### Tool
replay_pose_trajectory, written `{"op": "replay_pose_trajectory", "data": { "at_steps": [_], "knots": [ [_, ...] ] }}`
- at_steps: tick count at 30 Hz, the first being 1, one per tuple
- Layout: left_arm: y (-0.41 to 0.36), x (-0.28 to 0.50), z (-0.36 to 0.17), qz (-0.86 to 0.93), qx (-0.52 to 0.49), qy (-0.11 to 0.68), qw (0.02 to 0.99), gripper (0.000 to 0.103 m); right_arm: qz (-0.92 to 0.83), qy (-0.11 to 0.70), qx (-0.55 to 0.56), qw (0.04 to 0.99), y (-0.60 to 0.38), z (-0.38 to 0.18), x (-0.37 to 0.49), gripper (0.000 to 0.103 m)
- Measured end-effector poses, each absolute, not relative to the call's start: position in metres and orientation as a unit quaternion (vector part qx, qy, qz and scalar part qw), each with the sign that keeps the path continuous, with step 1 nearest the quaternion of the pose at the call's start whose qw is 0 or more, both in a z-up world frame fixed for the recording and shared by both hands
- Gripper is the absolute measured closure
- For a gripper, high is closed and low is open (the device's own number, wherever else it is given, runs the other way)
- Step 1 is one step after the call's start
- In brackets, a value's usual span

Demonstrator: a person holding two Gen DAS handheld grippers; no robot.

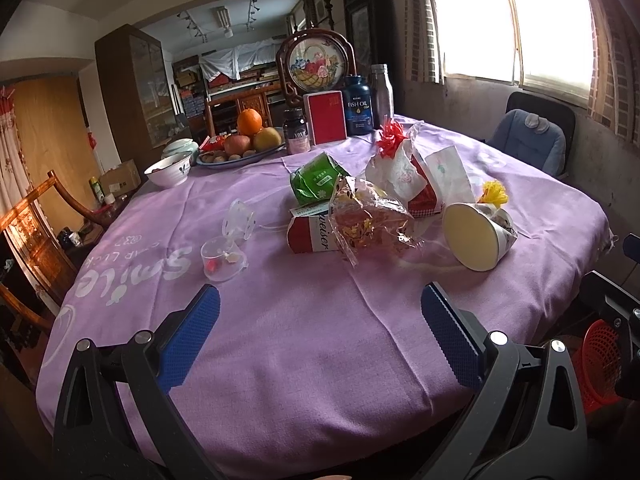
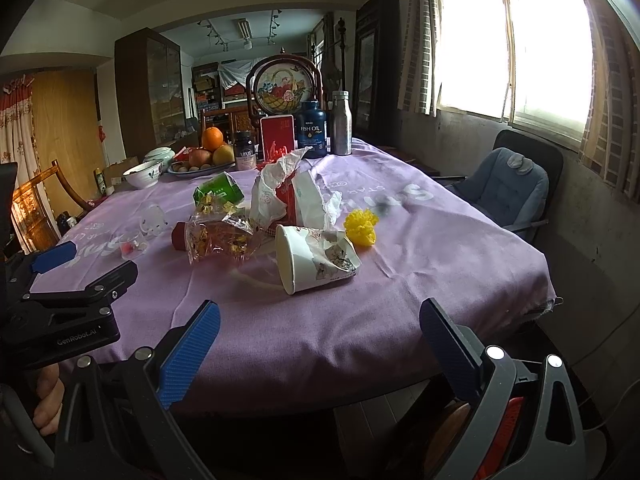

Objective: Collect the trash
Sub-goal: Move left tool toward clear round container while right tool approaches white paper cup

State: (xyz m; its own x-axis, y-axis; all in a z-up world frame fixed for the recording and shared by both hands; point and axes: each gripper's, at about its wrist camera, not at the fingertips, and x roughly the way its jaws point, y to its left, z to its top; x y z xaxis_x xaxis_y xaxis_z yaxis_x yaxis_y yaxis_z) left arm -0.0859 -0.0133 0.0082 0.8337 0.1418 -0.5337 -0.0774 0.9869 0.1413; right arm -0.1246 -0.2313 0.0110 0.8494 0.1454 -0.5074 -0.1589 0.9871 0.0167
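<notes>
Trash lies in a heap on the purple tablecloth (image 1: 304, 340): a tipped paper cup (image 1: 478, 236) (image 2: 316, 258), a crinkled clear wrapper (image 1: 368, 220) (image 2: 218, 236) over a red can (image 1: 306, 234), a green packet (image 1: 314, 178) (image 2: 218, 192), crumpled paper bags (image 1: 404, 176) (image 2: 276, 192), a yellow bow (image 1: 494, 194) (image 2: 361, 227) and clear plastic cups (image 1: 226, 258). My left gripper (image 1: 320, 320) hangs open over the near cloth, short of the heap. My right gripper (image 2: 320, 330) is open too, nothing between its fingers, the paper cup just beyond.
At the table's far side stand a fruit plate (image 1: 240, 148), a white bowl (image 1: 168, 172), a red box (image 1: 325, 117), supplement bottles (image 1: 359, 106) and a steel bottle (image 1: 382, 92). A red basket (image 1: 600, 364) sits below the right edge. Chairs flank the table (image 2: 504, 188).
</notes>
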Motion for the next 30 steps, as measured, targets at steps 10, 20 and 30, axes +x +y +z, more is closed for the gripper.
{"op": "replay_pose_trajectory", "data": {
  "at_steps": [10, 20, 30],
  "knots": [
    [-0.013, -0.085, 0.006, 0.057, 0.058, 0.287, 0.955, 0.006, 0.079, 0.266, -0.012, 0.961, -0.240, 0.014, -0.120, 0.006],
    [-0.015, -0.083, 0.004, 0.057, 0.061, 0.293, 0.953, 0.006, 0.064, 0.240, -0.005, 0.969, -0.239, 0.008, -0.125, 0.006],
    [0.012, -0.072, -0.003, 0.075, 0.041, 0.315, 0.945, 0.006, 0.073, 0.244, 0.021, 0.967, -0.250, 0.004, -0.127, 0.006]
  ]
}}
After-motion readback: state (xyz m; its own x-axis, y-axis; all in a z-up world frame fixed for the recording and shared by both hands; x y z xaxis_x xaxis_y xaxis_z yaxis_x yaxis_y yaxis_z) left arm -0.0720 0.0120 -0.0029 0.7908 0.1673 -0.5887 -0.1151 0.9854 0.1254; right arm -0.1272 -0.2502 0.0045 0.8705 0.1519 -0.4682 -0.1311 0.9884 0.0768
